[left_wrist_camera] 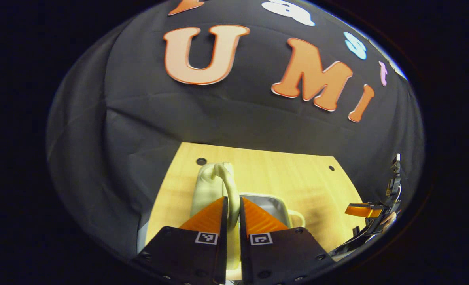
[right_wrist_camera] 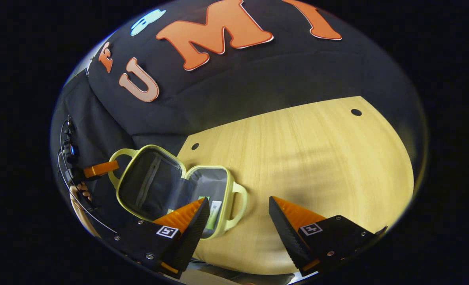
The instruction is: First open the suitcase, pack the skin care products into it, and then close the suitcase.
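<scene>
Two fingers of the left gripper stand nearly together at the bottom centre of the left gripper view, with the pale yellow-green handle of the suitcase lid running up through the narrow slot between them; they look pinched on it, though the actual contact is hidden by the finger blades. Beyond them the lid rises on edge toward the middle of that frame, and the grey-lined lower half lies flat just to the right on the wooden table. In the right gripper view the right gripper is spread wide at the bottom of the frame and holds nothing. Its left finger overlaps the near corner of the suitcase, which sits open at lower left, lid tilted back. Inside the lower half, small skin care products with green and white faces show just past that finger. At the far left edge the other gripper sits at the lid's handle. Judging by this, packing seems done and closing is the step in hand. Next, the left gripper would need to swing the lid over and down onto the lower half, while the right one keeps clear or steadies the base.
</scene>
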`<state>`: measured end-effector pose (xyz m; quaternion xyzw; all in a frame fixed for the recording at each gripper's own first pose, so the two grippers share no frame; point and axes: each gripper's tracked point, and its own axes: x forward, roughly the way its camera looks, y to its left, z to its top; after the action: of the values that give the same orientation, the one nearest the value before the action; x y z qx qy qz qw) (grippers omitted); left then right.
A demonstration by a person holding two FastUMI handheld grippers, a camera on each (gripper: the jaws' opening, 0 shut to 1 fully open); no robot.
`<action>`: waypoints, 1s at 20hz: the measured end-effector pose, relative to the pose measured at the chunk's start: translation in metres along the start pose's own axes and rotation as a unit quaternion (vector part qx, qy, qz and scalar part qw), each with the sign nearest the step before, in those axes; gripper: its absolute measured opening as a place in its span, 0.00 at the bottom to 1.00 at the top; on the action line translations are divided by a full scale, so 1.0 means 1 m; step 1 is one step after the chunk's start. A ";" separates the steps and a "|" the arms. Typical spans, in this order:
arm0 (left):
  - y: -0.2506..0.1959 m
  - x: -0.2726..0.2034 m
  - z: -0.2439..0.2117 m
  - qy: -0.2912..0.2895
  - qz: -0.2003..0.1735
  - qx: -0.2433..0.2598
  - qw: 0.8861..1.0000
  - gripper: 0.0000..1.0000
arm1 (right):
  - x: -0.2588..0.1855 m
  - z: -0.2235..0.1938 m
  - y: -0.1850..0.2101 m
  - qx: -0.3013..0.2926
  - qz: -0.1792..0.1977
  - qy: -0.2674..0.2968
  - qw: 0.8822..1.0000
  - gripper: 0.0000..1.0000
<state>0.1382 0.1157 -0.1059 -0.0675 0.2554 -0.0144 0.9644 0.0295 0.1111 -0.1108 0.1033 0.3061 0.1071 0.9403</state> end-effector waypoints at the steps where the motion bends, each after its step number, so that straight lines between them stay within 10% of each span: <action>1: -0.021 0.008 -0.009 0.003 -0.005 0.003 1.000 0.14 | -0.009 0.004 -0.011 -0.001 0.000 -0.005 1.000 0.96; 20: -0.214 0.119 -0.152 0.154 -0.073 0.059 0.984 0.16 | -0.054 -0.014 -0.150 0.043 -0.037 0.009 0.998 0.96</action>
<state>0.1681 -0.1221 -0.2656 -0.0254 0.3941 -0.1098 0.9121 -0.0009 -0.0448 -0.1307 0.1313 0.3223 0.0599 0.9356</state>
